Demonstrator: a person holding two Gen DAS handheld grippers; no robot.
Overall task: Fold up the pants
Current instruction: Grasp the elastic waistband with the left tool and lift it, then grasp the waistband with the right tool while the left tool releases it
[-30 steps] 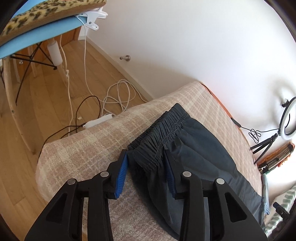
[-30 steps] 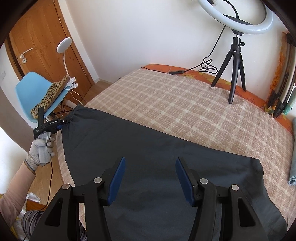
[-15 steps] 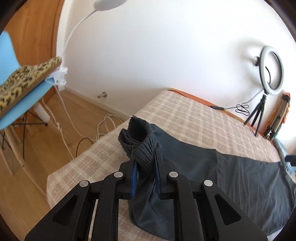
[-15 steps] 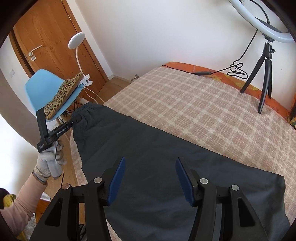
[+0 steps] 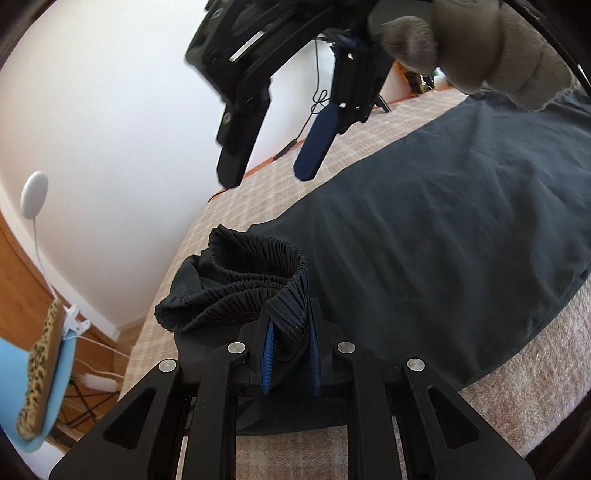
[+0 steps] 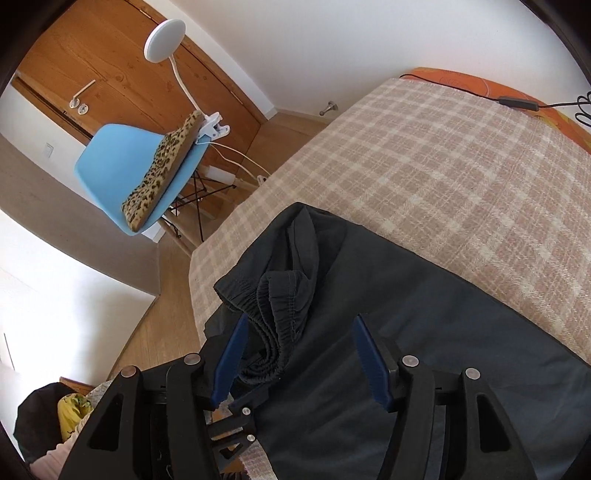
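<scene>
Dark pants (image 5: 424, 221) lie spread across the plaid-covered bed (image 6: 461, 155), their waist end at the bed's corner nearest the blue chair (image 6: 122, 170). The elastic waistband (image 5: 258, 291) is bunched and lifted off the cover. Left gripper (image 5: 290, 354): jaws nearly together, blue pads clamped on a fold of the waistband. Right gripper (image 6: 301, 363): jaws apart and opening; it points down over the bunched waistband, which shows between its fingers, pads not pressing on it. In the left wrist view the right gripper (image 5: 269, 162) hangs above the pants, carried by a gloved hand (image 5: 469, 48). A clip lamp (image 6: 164, 35) is fixed to the chair beside a leopard-print cushion (image 6: 162, 170)
</scene>
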